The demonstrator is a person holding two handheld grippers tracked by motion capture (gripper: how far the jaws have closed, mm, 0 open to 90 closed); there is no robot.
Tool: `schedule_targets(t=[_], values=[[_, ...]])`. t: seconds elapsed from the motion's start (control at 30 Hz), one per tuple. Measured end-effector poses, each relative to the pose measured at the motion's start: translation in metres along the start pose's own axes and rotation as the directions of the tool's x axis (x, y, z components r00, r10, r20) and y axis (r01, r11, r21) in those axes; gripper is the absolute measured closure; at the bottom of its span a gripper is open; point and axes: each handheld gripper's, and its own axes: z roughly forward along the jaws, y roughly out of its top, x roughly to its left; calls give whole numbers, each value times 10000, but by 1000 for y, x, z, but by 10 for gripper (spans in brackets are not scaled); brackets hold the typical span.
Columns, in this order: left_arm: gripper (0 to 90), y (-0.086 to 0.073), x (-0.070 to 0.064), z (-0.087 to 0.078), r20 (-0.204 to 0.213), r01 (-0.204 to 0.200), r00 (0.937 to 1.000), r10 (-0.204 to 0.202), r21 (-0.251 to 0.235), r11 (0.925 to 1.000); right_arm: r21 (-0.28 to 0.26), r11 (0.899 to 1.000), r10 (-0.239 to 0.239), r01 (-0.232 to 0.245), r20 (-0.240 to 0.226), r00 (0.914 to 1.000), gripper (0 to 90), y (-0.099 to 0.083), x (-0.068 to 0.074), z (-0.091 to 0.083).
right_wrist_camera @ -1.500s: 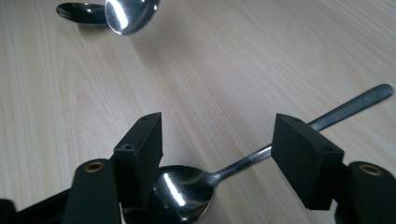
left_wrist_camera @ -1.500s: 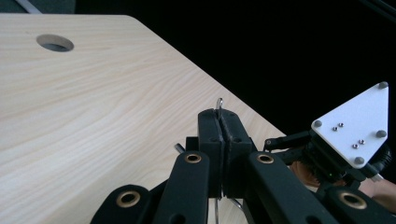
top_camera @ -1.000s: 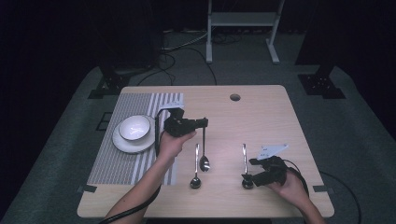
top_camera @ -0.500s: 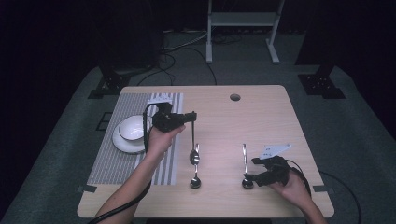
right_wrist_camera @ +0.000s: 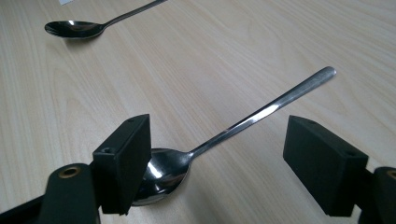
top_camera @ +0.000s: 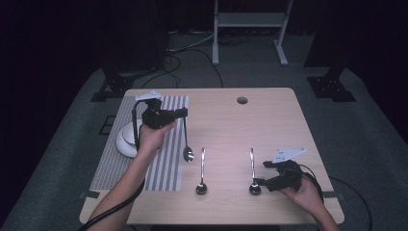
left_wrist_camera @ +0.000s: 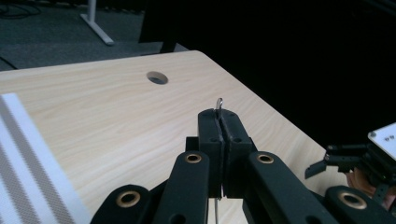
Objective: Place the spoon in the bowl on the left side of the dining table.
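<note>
On the light wooden table [top_camera: 288, 125], the left gripper [top_camera: 182, 113] is raised above the right edge of the striped placemat [top_camera: 166, 168], its jaws pressed together on the handle tip of a spoon [top_camera: 186, 144] that hangs bowl-down just beside the mat. In the left gripper view the thin metal tip pokes up between the closed jaws (the table's round cable hole [left_wrist_camera: 157, 77] lies beyond). A white bowl [top_camera: 126, 140] sits on the placemat, partly behind the left hand [top_camera: 153, 137]. Two more spoons lie flat near the front edge, handles pointing away: the middle spoon [top_camera: 202, 173] and the right spoon [top_camera: 252, 171]. The right gripper [top_camera: 265, 184] rests low at the right spoon's bowl, jaws spread wide on either side of it; in the right gripper view one jaw stands just beside the bowl.
</note>
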Motion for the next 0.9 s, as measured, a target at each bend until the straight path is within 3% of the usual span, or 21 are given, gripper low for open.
schedule_targets(t=[0.9], values=[[890,12,42,-51,-1147,386,9922,-486,-881,9954,-139,9999,92,-92,29,10000,207,-1,-3,-4]])
